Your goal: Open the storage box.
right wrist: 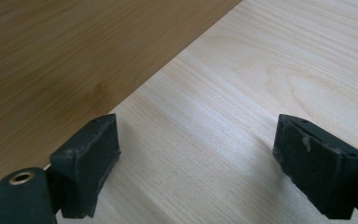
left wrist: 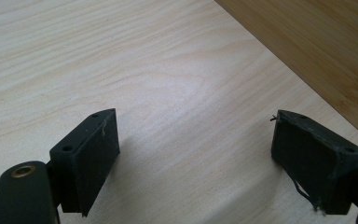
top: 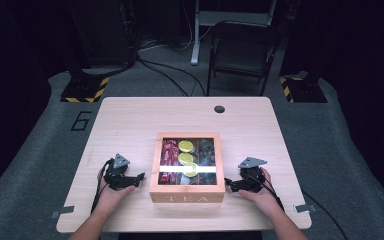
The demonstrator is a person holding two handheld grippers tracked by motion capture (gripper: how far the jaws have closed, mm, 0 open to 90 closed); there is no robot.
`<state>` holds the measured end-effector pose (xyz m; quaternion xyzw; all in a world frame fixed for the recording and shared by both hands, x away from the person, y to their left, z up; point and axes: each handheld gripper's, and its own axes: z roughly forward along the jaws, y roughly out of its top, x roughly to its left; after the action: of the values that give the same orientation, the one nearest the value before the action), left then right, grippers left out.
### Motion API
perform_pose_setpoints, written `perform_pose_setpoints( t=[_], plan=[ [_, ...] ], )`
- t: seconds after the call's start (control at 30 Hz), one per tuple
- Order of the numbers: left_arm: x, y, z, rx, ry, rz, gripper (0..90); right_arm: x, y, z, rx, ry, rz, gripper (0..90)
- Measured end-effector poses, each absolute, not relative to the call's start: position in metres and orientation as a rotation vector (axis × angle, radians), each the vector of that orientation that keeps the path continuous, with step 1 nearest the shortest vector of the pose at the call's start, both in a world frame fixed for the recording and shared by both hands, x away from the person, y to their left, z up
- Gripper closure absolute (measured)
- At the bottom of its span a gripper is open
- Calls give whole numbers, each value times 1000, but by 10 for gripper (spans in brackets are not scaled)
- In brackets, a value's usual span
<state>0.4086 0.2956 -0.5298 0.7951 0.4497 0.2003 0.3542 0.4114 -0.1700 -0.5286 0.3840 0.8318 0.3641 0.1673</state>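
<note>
Both forearms come in over the near edge of the bench (top: pixel 130 120), each hand carrying a gripper set down low beside the wooden tea box (top: pixel 187 192). That box stands near the middle of the near edge, its front wall lettered TEA, its clear lid closed. Through the lid show red packets (top: pixel 169 161) in the left compartment, round yellow-green pieces (top: pixel 186 159) in the middle one and dark contents on the right that are too dim to make out.

On the left side of the box, the left gripper (top: pixel 139 177) points toward the box's left wall, close to it but with a strip of bare wood between. From the left gripper view its fingers (left wrist: pixel 91 154) are spread wide with nothing but pale bench grain between them, and the box's darker wall crosses the upper right corner.

Off the box's right wall, the right gripper (top: pixel 230 184) points inward, very near that wall. In the right gripper view its fingers (right wrist: pixel 91 161) are likewise spread wide and empty, with the box's side filling the upper left.

Beyond the far edge of the bench a folding chair (top: pixel 242 50) stands on the grey floor.
</note>
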Motion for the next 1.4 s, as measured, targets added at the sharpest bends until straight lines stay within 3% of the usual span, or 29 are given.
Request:
perform_pose_setpoints(
  t=[0.53, 0.73, 0.93, 1.4],
  plan=[
    [408, 295, -530, 2048, 1172, 519, 157, 410, -170, -528, 1099, 2364, 1039, 146],
    [408, 297, -529, 2038, 1176, 518, 189, 410, -172, -526, 1076, 2371, 1035, 264],
    [407, 299, -526, 2020, 1195, 481, 294, 409, -173, -521, 1115, 2395, 1038, 369],
    [399, 298, -511, 1984, 1195, 476, 357, 404, -175, -513, 1111, 2377, 1055, 386]
  ],
)
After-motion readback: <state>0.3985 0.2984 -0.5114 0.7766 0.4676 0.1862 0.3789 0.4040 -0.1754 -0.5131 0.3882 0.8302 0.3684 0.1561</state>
